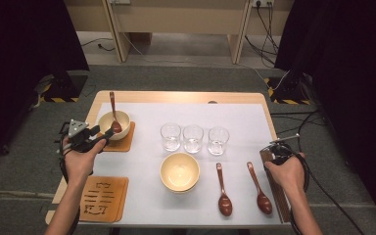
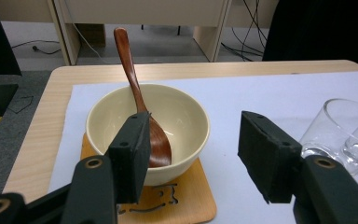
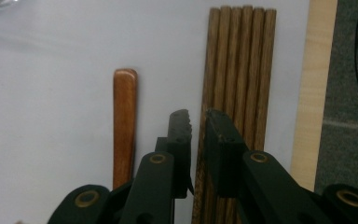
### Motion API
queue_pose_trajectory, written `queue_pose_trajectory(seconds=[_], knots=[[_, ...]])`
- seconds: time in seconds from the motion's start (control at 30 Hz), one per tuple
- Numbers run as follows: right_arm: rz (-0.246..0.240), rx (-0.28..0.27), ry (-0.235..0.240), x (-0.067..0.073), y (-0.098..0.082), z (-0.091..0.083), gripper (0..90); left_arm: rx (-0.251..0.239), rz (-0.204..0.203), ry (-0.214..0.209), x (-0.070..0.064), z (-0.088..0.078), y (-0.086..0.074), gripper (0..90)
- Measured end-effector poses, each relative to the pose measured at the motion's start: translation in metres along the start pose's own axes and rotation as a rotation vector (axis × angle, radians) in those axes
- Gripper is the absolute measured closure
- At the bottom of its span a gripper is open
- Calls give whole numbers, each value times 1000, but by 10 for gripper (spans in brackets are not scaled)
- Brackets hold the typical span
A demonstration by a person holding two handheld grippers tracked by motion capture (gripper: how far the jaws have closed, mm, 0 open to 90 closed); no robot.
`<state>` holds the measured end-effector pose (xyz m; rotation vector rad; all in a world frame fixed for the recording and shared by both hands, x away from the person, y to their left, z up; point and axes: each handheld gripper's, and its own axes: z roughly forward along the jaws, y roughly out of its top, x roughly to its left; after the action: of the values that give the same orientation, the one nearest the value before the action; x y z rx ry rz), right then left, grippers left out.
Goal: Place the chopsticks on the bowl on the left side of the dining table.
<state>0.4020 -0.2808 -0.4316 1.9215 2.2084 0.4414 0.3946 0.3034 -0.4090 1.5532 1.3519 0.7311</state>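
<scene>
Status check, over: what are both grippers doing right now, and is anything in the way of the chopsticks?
Left gripper open, by bowl holding spoon. Right gripper nearly shut over chopsticks, grip unclear. Loose spoon handle alongside, apart.

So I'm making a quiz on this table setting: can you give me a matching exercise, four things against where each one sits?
Things:
1. spoon with handle sticking up
2. three glasses
3. empty coaster
4. chopsticks

Places:
A. near left corner of the table
B. in the bowl on the far left coaster
C. along the right edge of the white mat
D. in a row behind the middle bowl

Pairs: 1-B, 2-D, 3-A, 4-C
</scene>
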Motion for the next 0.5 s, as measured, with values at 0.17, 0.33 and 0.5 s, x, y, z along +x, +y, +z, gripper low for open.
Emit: queue_pose_trajectory(seconds=[0.17,0.33,0.5], knots=[[21,32,-2,-5,-2,4,811,0,-6,6,0,-1,-2,430],[36,55,13,-6,-3,10,811,3,-9,15,1,-3,-5,427],[44,71,7,-5,-2,12,813,-3,-14,17,2,-5,-5,426]])
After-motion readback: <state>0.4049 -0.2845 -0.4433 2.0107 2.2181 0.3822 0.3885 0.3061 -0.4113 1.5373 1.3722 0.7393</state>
